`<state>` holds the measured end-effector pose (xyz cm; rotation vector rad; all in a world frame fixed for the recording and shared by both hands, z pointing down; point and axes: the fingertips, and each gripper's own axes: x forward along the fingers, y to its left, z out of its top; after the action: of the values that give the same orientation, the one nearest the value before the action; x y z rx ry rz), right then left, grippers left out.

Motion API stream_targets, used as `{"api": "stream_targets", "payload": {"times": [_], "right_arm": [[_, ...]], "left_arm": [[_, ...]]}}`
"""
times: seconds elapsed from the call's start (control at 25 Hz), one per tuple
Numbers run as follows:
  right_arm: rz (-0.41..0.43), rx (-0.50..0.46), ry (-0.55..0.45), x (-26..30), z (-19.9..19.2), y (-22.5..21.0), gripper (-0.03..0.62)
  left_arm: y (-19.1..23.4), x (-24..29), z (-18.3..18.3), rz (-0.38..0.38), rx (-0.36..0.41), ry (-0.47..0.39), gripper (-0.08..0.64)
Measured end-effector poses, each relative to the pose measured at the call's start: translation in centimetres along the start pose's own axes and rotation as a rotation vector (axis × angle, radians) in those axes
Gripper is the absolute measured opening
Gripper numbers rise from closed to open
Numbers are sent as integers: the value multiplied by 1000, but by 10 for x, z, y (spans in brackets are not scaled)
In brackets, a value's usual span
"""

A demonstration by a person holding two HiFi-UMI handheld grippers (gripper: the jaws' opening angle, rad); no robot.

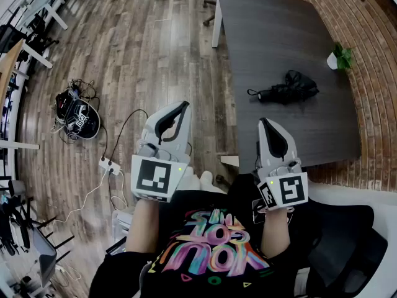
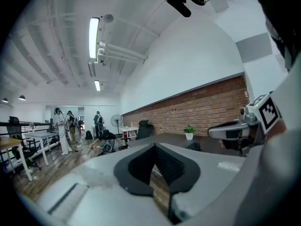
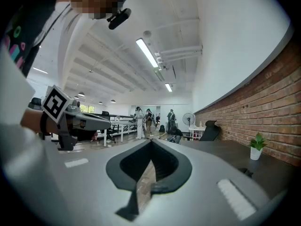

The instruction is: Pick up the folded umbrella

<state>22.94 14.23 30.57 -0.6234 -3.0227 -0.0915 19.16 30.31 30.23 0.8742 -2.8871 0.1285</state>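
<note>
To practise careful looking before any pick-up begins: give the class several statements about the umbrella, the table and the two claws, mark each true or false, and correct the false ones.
1. The folded umbrella lies on the dark table. True.
2. The right claw is shut on the umbrella. False: its jaws are together on nothing, and it is held short of the umbrella, apart from it.
3. A potted plant stands on the table on the side by the brick wall. True.
4. The left claw is wide open. False: its jaws are together and empty.
</note>
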Motion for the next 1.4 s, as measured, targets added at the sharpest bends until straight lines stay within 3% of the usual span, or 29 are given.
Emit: {"api": "stream_targets", "payload": {"times": [0.28, 0.8, 1.12, 1.4], "right_arm": [[-17, 16, -31, -10, 1, -5, -2], [36, 54, -40, -8, -10, 1, -2], [36, 34, -10, 40, -13, -1, -2], [14, 10, 19, 113, -7, -15, -1]], "left_arm": [[-7, -5, 2, 13, 13, -1, 2], [-13, -2, -5, 32, 19, 13, 1], [22, 39, -8, 8, -9, 4, 1], [73, 97, -6, -32, -28, 8, 2]]}}
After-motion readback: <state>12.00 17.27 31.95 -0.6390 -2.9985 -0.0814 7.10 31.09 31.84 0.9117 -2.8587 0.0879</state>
